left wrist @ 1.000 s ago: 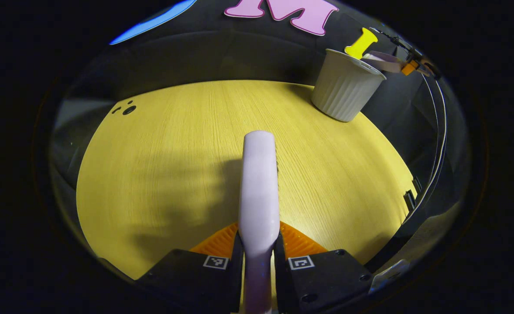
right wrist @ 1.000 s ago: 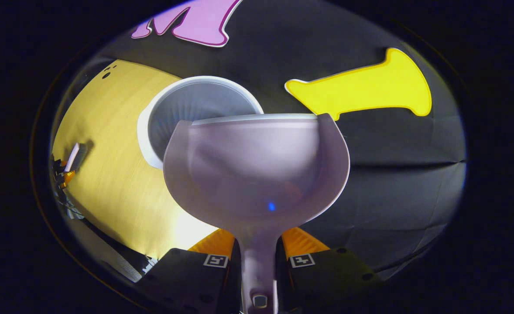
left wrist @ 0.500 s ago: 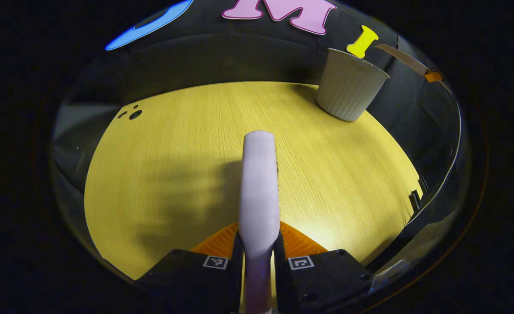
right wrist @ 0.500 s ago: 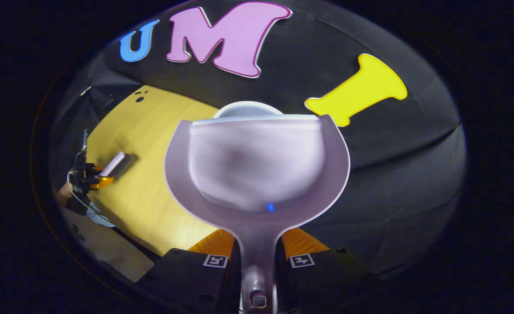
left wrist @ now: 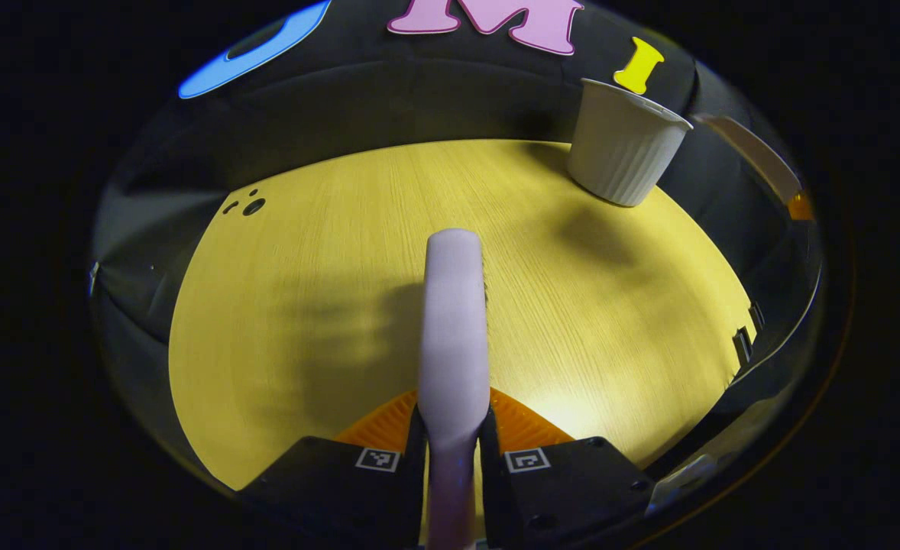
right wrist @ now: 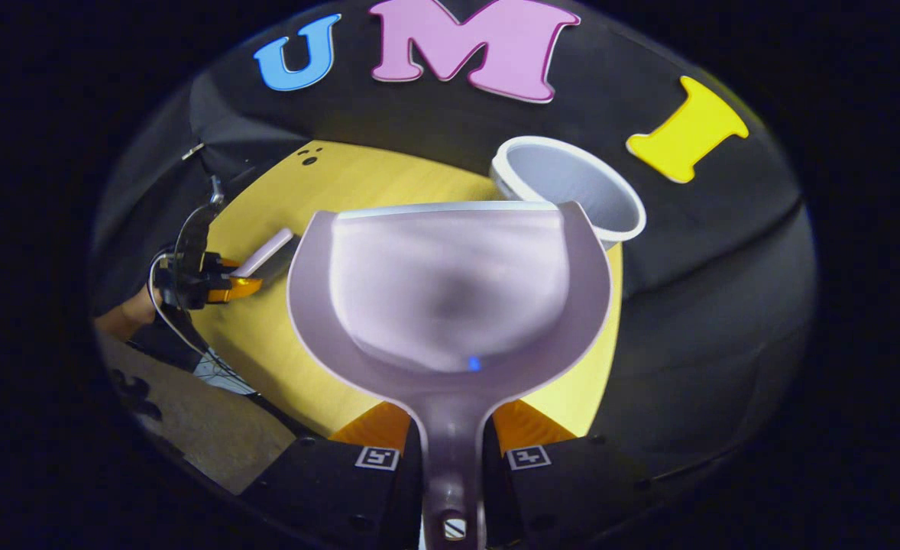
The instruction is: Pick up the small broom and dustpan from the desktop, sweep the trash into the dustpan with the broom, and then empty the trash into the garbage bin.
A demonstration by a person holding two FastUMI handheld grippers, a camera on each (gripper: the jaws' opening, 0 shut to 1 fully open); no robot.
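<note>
1. A white ribbed bin [left wrist: 624,153] stands at the far edge of the yellow wooden surface [left wrist: 305,305], against the black cloth wall.
2. The left hand-held gripper [left wrist: 454,451] pinches the pale broom [left wrist: 454,321] by its handle, above the surface.
3. The right hand-held gripper [right wrist: 452,454] clamps the dustpan [right wrist: 450,294] by its handle, near the bin's open mouth.
4. The fingers carry small square markers.
</note>
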